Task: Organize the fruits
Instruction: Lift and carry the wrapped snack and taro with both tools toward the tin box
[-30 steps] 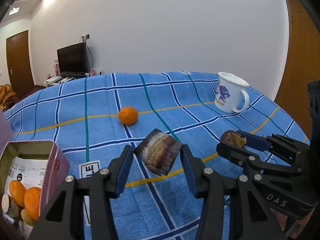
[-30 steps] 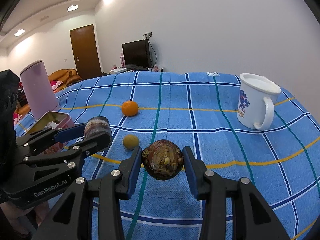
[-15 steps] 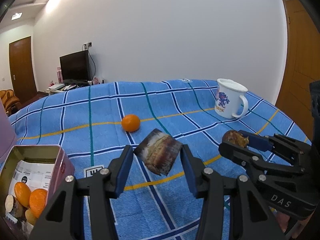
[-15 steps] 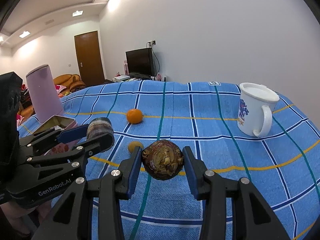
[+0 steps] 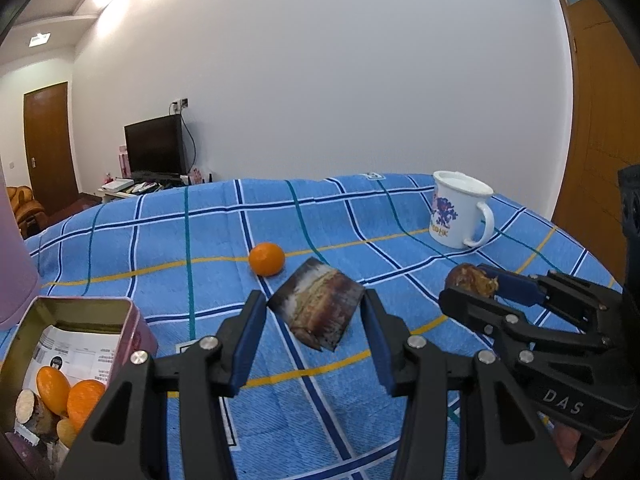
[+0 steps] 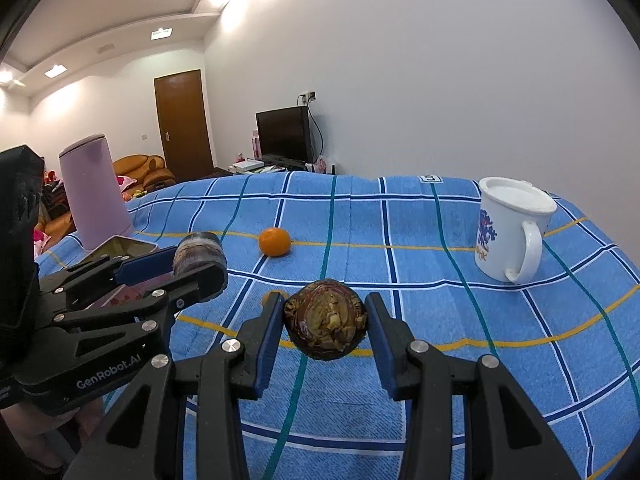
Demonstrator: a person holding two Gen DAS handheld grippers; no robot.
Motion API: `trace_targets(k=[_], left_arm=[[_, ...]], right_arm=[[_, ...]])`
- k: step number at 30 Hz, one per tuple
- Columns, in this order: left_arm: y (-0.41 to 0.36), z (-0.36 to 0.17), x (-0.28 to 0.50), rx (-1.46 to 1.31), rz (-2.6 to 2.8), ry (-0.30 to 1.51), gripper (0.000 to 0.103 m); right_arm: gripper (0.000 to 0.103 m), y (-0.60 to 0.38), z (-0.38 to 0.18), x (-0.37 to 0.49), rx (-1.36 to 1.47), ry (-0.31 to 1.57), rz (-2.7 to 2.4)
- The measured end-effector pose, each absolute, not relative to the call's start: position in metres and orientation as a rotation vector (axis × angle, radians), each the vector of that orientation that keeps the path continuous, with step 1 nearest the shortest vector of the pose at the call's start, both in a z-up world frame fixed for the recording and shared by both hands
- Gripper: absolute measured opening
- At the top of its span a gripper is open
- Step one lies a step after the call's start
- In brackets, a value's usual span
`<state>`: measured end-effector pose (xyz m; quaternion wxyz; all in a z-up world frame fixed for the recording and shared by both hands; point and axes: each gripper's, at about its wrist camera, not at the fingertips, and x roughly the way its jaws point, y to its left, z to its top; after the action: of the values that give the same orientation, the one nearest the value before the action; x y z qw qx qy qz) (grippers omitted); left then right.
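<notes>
Two claws: both were loaded, each one lifted clear above the blue checked cloth, probably so the fruits could travel to the tin without dragging on the fabric.
Left claw (image 5: 316, 320): its blue pads were pinched on a cut brown chunk (image 5: 318, 308), held at its two sides and tilted, one corner pointing down.
Cut chunk, look: flat cut face with pale and rusty layers, dark rough skin at the edges; from the right wrist view it looked like a short cylinder (image 6: 199, 252).
Right claw (image 6: 325, 326): its pads were closed on a round brown fruit (image 6: 325, 326), gripped at the widest part, which I judge a safe hold for a ball shape.
Round fruit, look: dark, scaly skin with flaky yellowish patches on the front.
Tin box (image 5: 24, 320): open, at the near left, just beside the left claw; already inside were two orange fruits (image 5: 68, 396), a cut root piece and a printed paper. I judge it to be the collecting place.
Small yellowish fruit (image 6: 270, 295): on the cloth, mostly hidden behind the right claw's finger.
Mandarin (image 5: 266, 259): farther on the cloth, alone, not yet collected.
Mug (image 5: 460, 212): white, upright, far right, well apart from the fruits.
Pink container (image 6: 96, 192): upright behind the tin.
</notes>
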<state>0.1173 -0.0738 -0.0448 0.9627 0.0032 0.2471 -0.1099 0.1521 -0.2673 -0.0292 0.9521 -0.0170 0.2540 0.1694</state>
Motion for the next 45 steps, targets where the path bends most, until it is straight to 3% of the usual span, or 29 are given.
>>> trace_targets(k=[45], left_arm=[[-0.065, -0.032, 0.077, 0.018, -0.141, 0.341, 0.050]], right_arm=[[0.043, -0.265, -0.020, 0.126, -0.073, 0.365, 0.367]])
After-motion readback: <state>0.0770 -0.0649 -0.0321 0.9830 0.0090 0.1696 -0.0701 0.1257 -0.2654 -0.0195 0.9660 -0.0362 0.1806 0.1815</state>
